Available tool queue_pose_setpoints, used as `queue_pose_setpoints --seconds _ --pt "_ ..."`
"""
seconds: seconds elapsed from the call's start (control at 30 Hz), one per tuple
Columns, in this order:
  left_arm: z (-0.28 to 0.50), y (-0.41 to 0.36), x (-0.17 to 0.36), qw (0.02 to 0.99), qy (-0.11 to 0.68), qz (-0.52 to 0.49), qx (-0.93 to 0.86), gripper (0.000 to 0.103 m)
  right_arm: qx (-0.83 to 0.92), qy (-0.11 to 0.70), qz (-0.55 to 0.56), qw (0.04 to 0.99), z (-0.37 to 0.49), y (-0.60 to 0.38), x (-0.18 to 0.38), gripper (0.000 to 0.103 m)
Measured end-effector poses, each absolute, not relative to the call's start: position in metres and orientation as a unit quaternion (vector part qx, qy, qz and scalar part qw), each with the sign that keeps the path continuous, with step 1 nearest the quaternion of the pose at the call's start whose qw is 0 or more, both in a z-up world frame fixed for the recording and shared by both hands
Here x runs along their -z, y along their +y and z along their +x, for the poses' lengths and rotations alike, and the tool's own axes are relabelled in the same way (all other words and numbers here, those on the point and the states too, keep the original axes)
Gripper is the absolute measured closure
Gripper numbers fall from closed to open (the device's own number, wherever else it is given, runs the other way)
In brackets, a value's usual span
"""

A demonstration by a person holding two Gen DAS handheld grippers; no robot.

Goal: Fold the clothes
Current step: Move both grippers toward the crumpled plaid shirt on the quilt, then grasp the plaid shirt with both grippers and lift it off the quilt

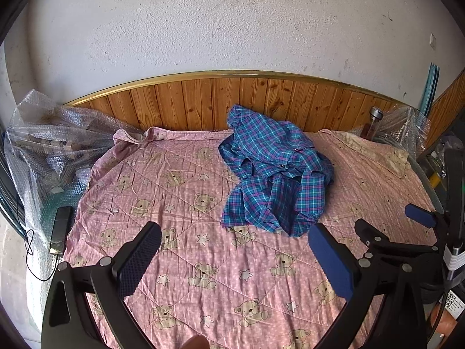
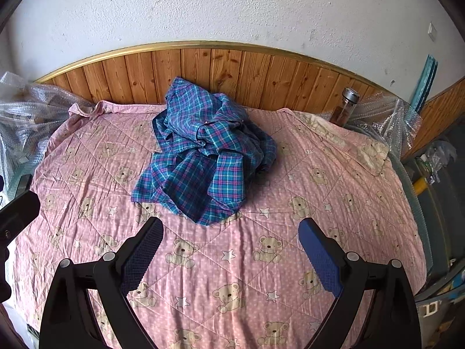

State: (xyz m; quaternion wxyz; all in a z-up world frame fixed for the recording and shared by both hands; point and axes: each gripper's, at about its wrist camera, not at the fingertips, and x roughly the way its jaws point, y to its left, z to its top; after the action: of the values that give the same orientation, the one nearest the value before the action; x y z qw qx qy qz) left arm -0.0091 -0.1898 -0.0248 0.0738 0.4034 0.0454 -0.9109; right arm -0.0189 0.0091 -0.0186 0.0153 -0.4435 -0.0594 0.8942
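A blue plaid shirt (image 2: 203,151) lies crumpled in a loose heap on the far middle of the bed, its far end propped against the wooden headboard (image 2: 232,67) and its near hem spread flat on the pink teddy-bear quilt (image 2: 232,276). In the left wrist view the same shirt (image 1: 270,171) sits right of centre on the quilt (image 1: 174,261).

The right gripper (image 2: 231,257) hovers over the near part of the quilt, just short of the shirt's near hem, with its fingers spread wide and nothing between them. The left gripper (image 1: 234,264) hovers likewise over the near quilt, fingers released and empty, the shirt lying beyond its right finger. The right gripper (image 1: 418,224) shows at the right edge of the left wrist view, near the left one.

Bubble wrap (image 1: 43,145) is piled at the far left beside the bed, and more is at the far right corner. A glass bottle with a metal cap (image 2: 345,107) stands upright at the far right, against the headboard. A dark flat device (image 1: 59,229) with a thin black cable lies off the left edge of the quilt. A white rough wall (image 2: 232,8) rises behind the headboard.
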Motion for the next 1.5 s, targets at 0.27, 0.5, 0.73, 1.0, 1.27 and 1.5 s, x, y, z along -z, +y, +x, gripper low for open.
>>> queue_pose_setpoints --seconds 0.27,0.5,0.73,1.0,1.27,1.5 --pt "-0.010 -0.197 0.025 0.059 0.058 0.398 0.914 0.001 -0.898 -0.051 -0.437 -0.008 -0.016 0.005 0.019 0.017" --pt "-0.009 -0.189 0.029 0.035 0.047 0.407 0.911 0.035 -0.892 -0.057 -0.447 -0.014 -0.016 -0.003 0.027 0.068" --pt "-0.015 -0.193 0.039 0.010 0.067 0.422 0.904 0.077 -0.888 -0.062 -0.456 -0.026 -0.020 -0.004 0.034 0.099" --pt "-0.032 -0.192 0.054 -0.002 0.080 0.435 0.897 0.071 -0.884 -0.054 -0.463 -0.026 -0.035 0.005 0.040 0.083" --pt "-0.058 -0.188 0.080 -0.006 0.102 0.455 0.885 0.001 -0.870 -0.043 -0.491 -0.022 -0.067 0.026 0.071 0.045" --pt "-0.095 -0.190 0.119 0.011 0.106 0.486 0.867 0.001 -0.846 -0.024 -0.532 -0.024 -0.104 0.057 0.115 0.044"
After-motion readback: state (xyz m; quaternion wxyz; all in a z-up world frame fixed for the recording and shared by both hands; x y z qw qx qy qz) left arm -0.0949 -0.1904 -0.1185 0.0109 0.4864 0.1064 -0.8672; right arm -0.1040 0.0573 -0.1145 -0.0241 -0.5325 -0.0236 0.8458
